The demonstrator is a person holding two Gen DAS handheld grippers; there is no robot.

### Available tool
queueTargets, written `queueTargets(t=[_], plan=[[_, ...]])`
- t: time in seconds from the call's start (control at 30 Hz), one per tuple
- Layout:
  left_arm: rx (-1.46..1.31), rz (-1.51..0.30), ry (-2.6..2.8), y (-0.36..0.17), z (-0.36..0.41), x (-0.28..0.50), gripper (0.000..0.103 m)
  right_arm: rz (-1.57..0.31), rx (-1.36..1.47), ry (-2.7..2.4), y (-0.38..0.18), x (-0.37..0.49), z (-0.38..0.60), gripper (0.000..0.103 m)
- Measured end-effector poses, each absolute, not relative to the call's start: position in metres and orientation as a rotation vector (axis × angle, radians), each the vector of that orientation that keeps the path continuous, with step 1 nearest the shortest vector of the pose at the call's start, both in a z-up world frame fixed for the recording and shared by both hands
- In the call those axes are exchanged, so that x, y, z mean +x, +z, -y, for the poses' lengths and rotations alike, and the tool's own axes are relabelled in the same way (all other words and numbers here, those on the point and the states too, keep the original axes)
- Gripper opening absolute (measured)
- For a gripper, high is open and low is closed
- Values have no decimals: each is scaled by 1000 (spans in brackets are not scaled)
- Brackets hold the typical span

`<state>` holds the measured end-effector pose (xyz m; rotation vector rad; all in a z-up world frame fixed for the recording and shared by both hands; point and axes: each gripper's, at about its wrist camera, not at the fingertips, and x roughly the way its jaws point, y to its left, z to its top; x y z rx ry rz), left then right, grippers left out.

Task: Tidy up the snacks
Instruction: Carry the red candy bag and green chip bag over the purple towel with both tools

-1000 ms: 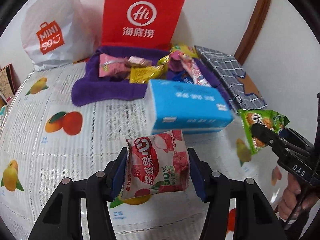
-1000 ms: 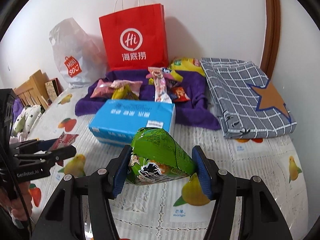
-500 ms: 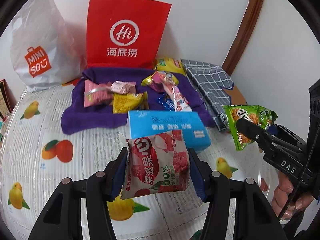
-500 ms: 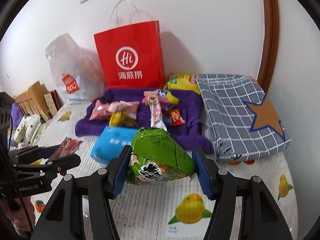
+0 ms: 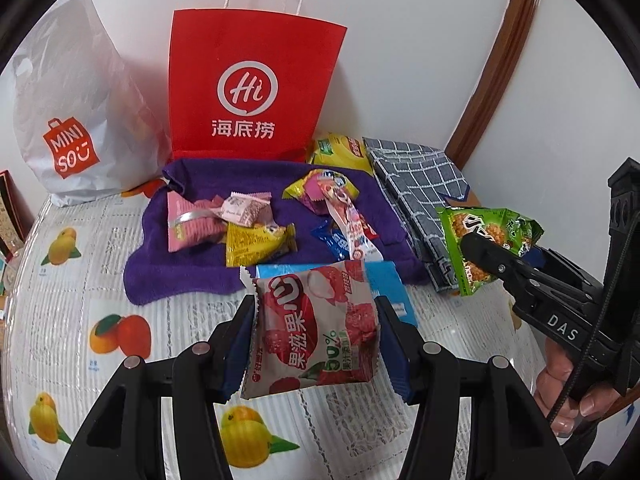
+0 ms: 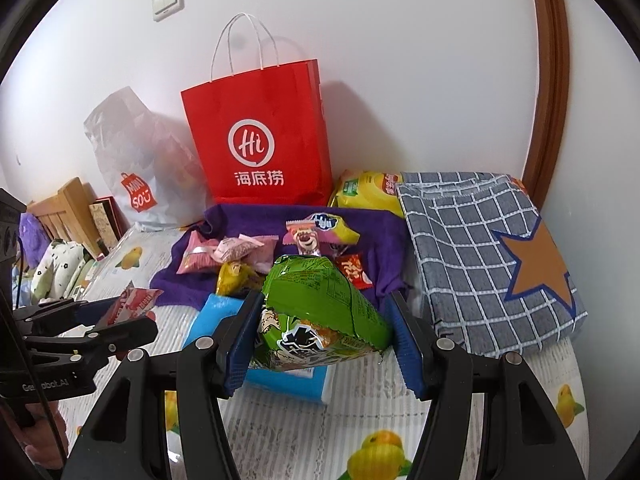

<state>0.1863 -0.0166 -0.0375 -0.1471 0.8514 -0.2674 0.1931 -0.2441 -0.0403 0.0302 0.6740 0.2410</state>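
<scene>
My left gripper [image 5: 316, 340] is shut on a red and white lychee snack packet [image 5: 316, 324], held above the bed. In the right wrist view that same gripper [image 6: 132, 312] shows at the left with the packet [image 6: 134, 304] in it. My right gripper [image 6: 324, 336] is shut on a green snack packet [image 6: 320, 304]; the left wrist view shows it [image 5: 476, 248] at the right, gripping the green packet [image 5: 480, 240]. Several loose snacks [image 5: 256, 236] lie on a purple towel [image 5: 188, 268]. A red paper bag [image 5: 248, 88] stands upright behind the towel, against the wall.
A blue tissue pack [image 6: 288, 378] lies on the fruit-print sheet [image 5: 80, 312] in front of the towel. A white plastic bag [image 5: 76, 112] stands left of the red bag. A folded checked cloth [image 6: 484, 256] and a yellow chip bag [image 6: 368, 192] lie at the right. A hand [image 5: 568, 392] holds the right gripper.
Both grippers have risen and drawn back with their packets still held. The tissue pack and towel now sit lower and smaller in view, and the red bag's handles show.
</scene>
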Motion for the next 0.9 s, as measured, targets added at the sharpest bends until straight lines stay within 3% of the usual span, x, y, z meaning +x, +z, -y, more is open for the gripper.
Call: queueTargets(t=[0.9], plan=[[-157,-810,-147,-17,-26,268,55,-665,5,243,-22,295,229,61]])
